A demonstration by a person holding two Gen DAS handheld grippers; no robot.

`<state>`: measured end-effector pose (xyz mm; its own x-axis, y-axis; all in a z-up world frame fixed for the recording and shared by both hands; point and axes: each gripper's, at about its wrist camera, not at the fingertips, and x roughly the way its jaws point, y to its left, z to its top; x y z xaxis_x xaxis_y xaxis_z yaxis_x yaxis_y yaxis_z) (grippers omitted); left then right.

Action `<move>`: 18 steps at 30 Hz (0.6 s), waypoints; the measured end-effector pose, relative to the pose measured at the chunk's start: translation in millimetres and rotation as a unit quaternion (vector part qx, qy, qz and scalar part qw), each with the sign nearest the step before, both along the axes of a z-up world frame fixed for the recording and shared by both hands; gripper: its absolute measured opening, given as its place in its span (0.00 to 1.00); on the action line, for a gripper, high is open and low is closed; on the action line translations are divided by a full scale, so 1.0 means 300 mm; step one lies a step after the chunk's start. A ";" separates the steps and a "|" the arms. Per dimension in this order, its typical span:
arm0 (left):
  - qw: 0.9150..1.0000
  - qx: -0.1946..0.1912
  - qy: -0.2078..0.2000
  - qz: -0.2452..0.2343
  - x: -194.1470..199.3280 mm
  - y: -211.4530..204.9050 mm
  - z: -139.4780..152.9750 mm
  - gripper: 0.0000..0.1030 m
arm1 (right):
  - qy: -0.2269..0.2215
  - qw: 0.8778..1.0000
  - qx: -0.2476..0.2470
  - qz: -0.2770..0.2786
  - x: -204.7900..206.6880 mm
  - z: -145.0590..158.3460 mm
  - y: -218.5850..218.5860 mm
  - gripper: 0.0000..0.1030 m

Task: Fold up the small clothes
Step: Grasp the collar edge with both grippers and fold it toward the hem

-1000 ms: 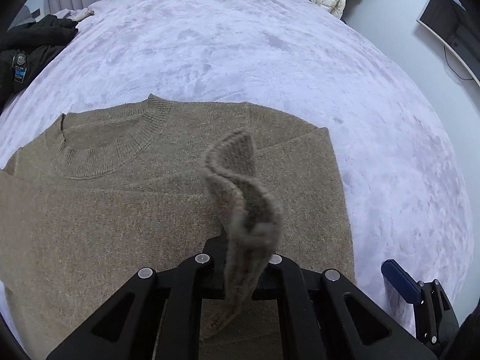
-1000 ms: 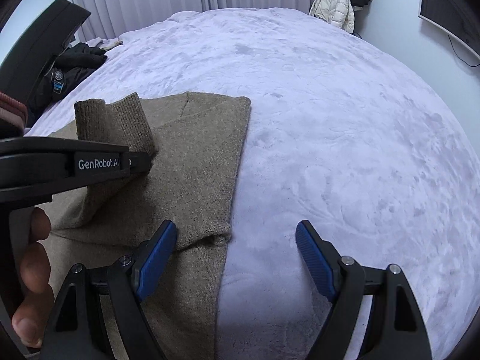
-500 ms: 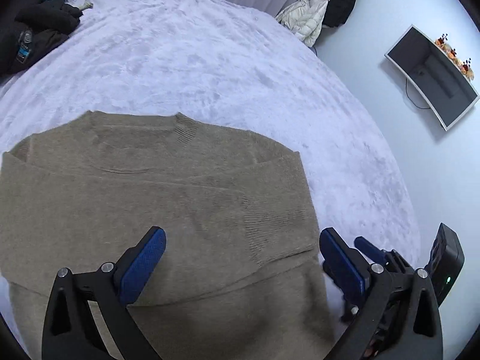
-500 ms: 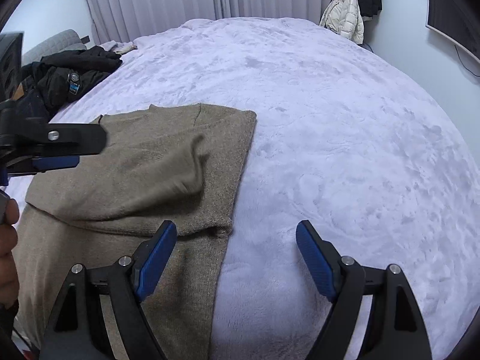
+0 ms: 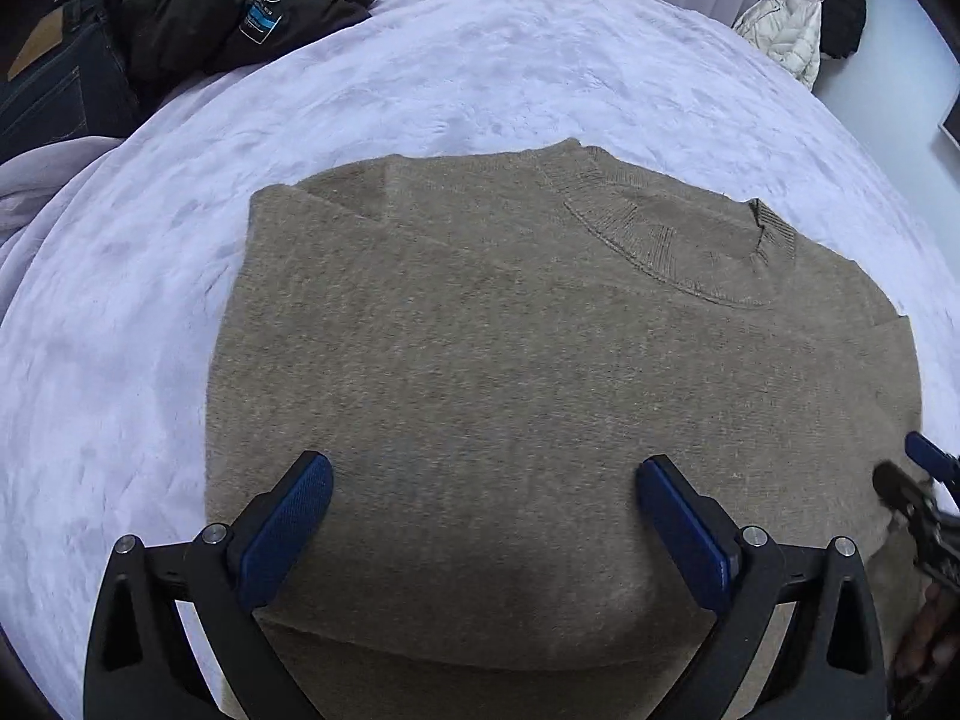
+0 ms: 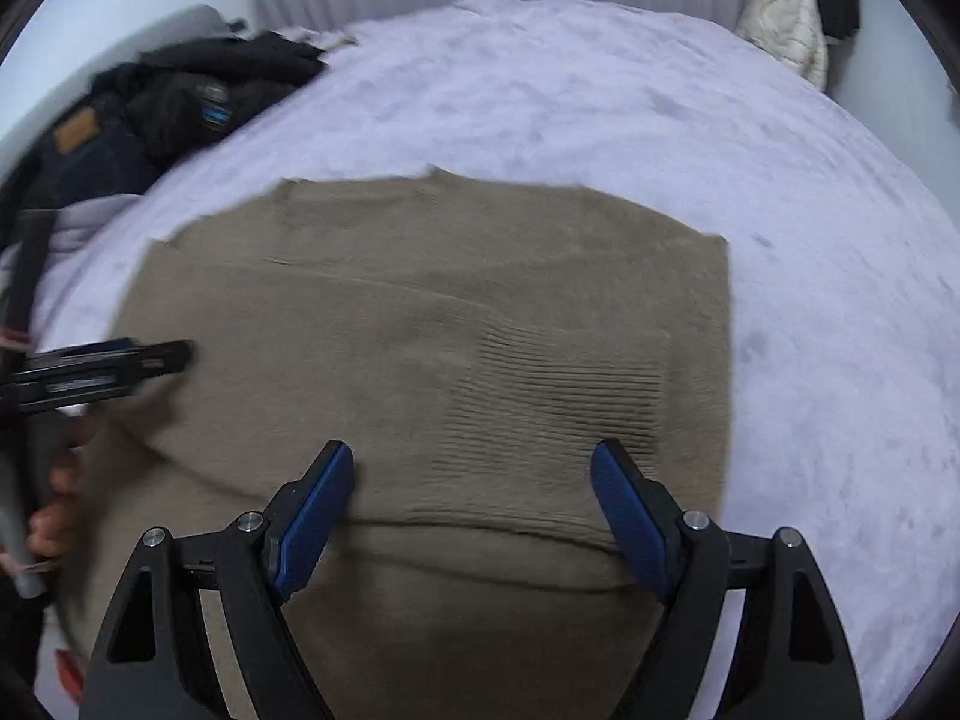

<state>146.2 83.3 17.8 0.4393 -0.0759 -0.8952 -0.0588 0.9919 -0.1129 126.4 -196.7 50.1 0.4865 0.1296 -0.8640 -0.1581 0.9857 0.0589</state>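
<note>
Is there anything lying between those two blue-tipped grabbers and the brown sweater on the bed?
Nothing visible. The left gripper and right gripper both hang open directly over the brown knitted sweater, with no object between. The dark pile of clothes lies off at the bed's far corner.

Tan knit sweater [image 5: 540, 372] lies flat on the lavender blanket, ribbed crew collar [image 5: 672, 240] at the far edge, toward the right. Both sleeves are folded in across the body; the ribbed cuff [image 6: 564, 390] sits on top, right of centre. Outline roughly rectangular, hem nearest.
</note>
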 end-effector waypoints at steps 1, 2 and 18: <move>1.000 -0.005 -0.003 0.001 -0.008 0.016 0.013 1.00 | -0.008 1.000 -0.007 -0.014 0.017 -0.015 -0.021 0.82; 1.000 -0.001 -0.009 0.006 -0.018 0.026 0.035 1.00 | -0.012 1.000 -0.009 -0.025 0.026 -0.014 -0.035 0.82; 0.998 0.037 -0.034 -0.024 -0.106 -0.011 0.065 1.00 | 0.014 0.995 -0.100 0.009 -0.001 0.000 0.314 0.89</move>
<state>114.3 79.9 37.2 0.4962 -0.0332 -0.8676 -0.0061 0.9991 -0.0416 126.1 -102.6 50.0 0.4603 -0.0371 -0.8870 -0.1778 0.9750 -0.1331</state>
